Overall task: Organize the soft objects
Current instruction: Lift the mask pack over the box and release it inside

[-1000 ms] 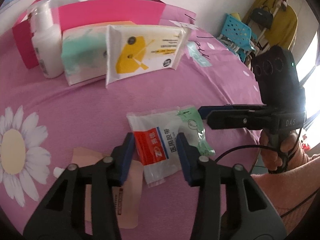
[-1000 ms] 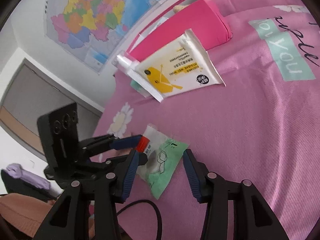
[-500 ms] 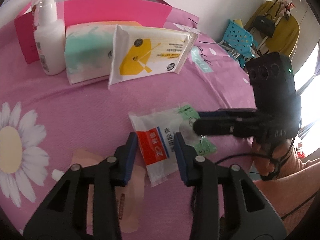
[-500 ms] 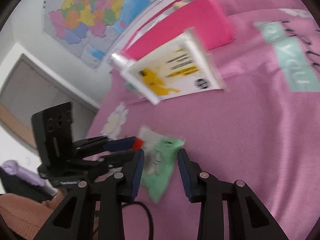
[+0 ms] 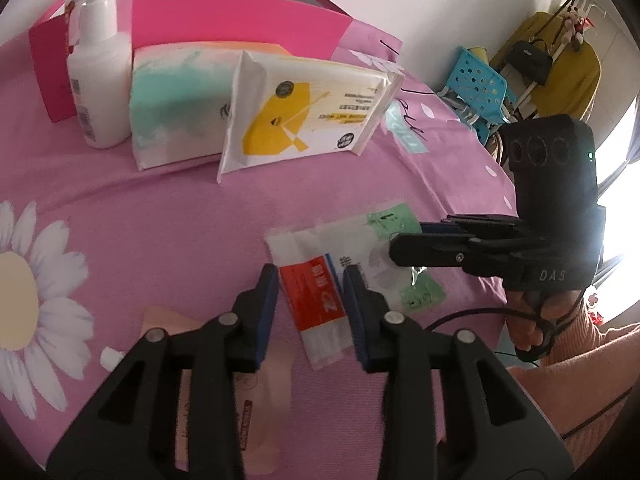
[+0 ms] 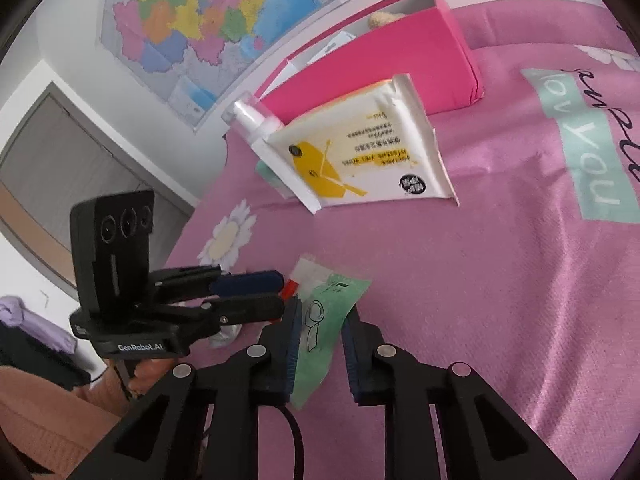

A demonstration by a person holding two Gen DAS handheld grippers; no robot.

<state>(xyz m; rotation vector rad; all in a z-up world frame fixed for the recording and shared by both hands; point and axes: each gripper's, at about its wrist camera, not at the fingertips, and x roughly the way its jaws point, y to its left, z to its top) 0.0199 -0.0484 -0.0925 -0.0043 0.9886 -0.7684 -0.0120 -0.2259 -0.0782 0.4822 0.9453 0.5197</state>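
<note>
Pink bedsheet with daisy prints is the work surface, a person standing over it with a gripper in each hand. Both grippers are on one small plastic packet (image 5: 320,280) lying flat on the sheet: left gripper (image 5: 310,280) straddles its red-label end, blue pads narrowed in against the edges and looking clamped on it. Right gripper (image 6: 320,320) is closing on the green end (image 6: 332,312), film between the pads, which seem to touch it already (contact on the far pad is hard to confirm). To do this step well, I'd say: let the right jaws finish before any lift, pinch the sealed edge rather than the slack middle, and raise both ends together so the thin film doesn't slide out or tear. Likely destination is the row further back: white pump bottle (image 5: 100,76), teal tissue pack (image 5: 176,104) and yellow-print wipes pack (image 5: 304,112) leaning against a pink box (image 6: 384,56), well apart from the packet. A peach-coloured packet (image 5: 256,384) lies under the left gripper's frame. Room: map (image 6: 224,12) on the wall, blue perforated basket (image 5: 480,88) and a yellow garment (image 5: 560,72) hanging by the window.
</note>
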